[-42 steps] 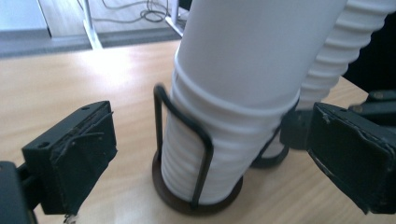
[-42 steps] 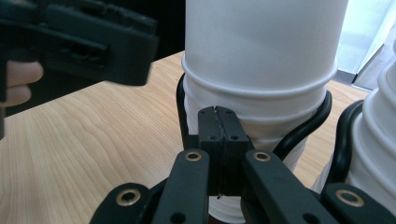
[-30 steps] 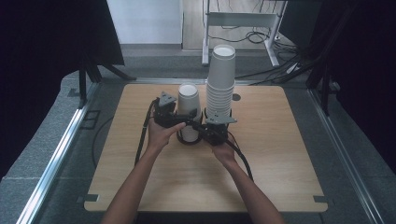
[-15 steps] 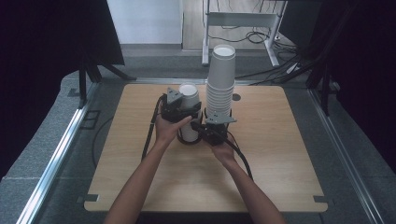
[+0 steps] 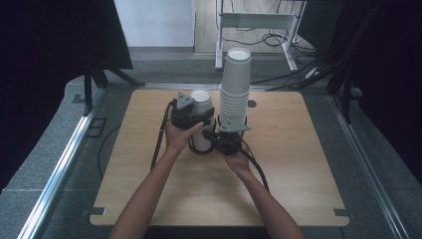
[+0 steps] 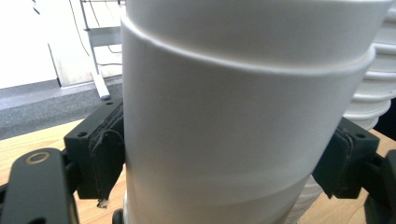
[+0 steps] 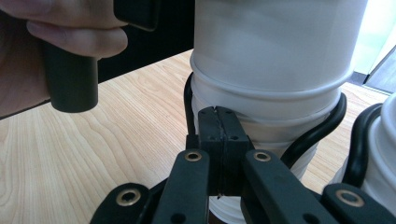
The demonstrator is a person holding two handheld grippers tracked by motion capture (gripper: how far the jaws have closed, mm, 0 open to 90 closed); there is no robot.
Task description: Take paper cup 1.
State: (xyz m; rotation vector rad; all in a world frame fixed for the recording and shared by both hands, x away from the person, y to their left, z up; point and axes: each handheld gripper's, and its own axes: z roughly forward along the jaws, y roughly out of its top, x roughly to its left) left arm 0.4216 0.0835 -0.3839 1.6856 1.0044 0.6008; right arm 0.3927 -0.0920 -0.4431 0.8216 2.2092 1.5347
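A short stack of white paper cups [image 5: 201, 99] stands on the wooden table [image 5: 298, 164], just left of a tall stack of white cups [image 5: 235, 84]. My left gripper [image 5: 200, 119] is shut on the short stack's upper cup [image 6: 233, 116], with a pad [image 6: 105, 149] pressed on each side. The tall stack [image 6: 373, 93] rises behind it. My right gripper [image 5: 219, 138] sits low at the short stack's right side. Its jaws [image 7: 219, 114] are shut together, tips against a lower cup [image 7: 261, 116] under the upper cup's rim. The tall stack's edge [image 7: 385, 140] is at the right.
A black cable [image 7: 327, 126] loops around the short stack's base. The left hand and its gripper handle [image 7: 70, 79] hang over the table at the upper left of the right gripper view. A metal frame [image 5: 254, 20] and floor cables lie beyond the table's far edge.
The left gripper has moved right from beside the short stack and shut around its upper cup. The right gripper has stayed low by the stack.
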